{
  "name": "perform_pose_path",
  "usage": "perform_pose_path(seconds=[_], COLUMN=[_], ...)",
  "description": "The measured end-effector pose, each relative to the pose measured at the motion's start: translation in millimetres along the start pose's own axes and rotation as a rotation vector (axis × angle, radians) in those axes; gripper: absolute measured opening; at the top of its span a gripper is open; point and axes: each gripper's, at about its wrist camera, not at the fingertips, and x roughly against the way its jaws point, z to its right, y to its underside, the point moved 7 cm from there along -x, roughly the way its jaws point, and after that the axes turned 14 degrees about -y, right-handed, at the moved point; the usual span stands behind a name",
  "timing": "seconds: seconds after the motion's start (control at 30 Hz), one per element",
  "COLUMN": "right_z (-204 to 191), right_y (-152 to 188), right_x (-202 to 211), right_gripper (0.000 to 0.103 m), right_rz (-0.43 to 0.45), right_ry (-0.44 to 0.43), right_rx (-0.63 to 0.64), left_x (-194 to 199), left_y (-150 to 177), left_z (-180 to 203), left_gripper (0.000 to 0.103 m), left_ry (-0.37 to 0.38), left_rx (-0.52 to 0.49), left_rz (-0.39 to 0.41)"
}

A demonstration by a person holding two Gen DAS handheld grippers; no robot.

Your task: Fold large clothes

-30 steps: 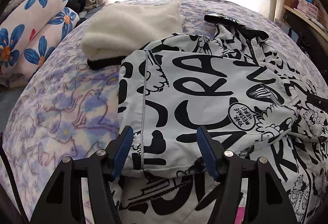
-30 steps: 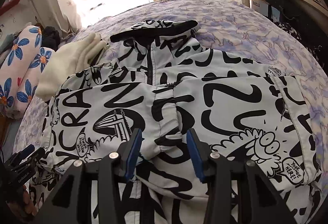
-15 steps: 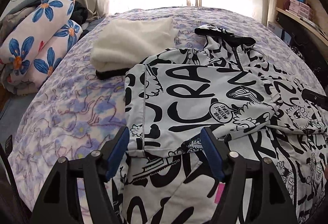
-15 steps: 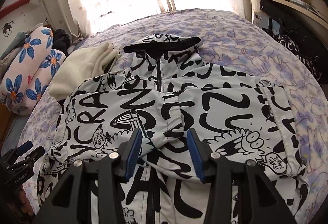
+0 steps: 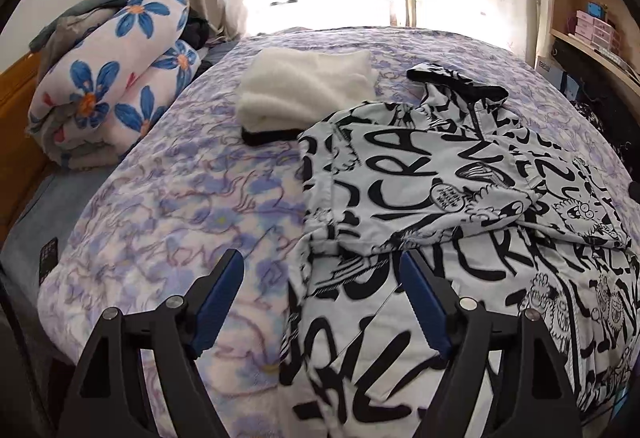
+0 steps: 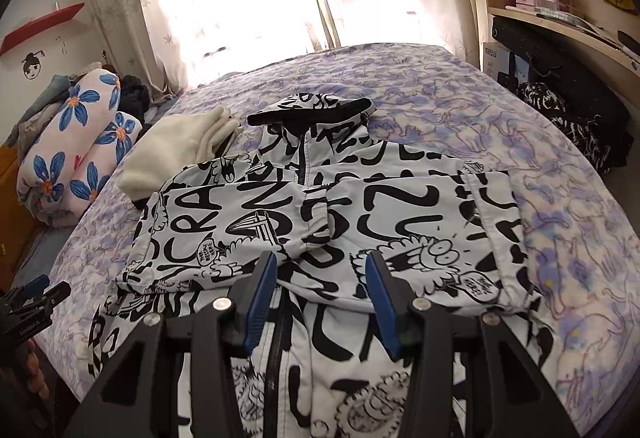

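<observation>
both sleeves lay folded across the graffiti-print hoodie (image 6: 320, 205) as the left gripper (image 5: 320, 302), jaws just widened, and the right gripper (image 6: 320, 290), fingers apart and empty, backed off, leaving the bottom fold next.

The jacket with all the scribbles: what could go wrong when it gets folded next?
The folded-in sleeves lie loose on the jacket and may slide apart when the bottom is lifted. The white fluffy garment touches the jacket's shoulder and might get dragged. Both grippers hold nothing.
</observation>
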Motion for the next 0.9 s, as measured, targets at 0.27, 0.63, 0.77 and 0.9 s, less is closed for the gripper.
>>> perform_pose_path(seconds=[0.27, 0.63, 0.77, 0.9], right_z=[15, 96, 124, 143], right_y=[23, 102, 134, 167], right_x=[53, 84, 96, 104], right_gripper=[0.047, 0.056, 0.056, 0.056], right_rz=[0.021, -0.105, -0.153, -0.205], right_ry=[0.003, 0.053, 0.092, 0.101], right_rx=[0.031, -0.144, -0.192, -0.239], left_x=[-5, -43, -49, -46], left_y=[54, 138, 148, 148], left_z=[-39, -37, -31, -24], left_gripper=[0.08, 0.08, 0.08, 0.085], left_ry=[-0.028, 0.221, 0.247, 0.286], left_rx=[0.054, 0.108, 0.104, 0.091], left_rz=[-0.107, -0.34, -0.336, -0.313])
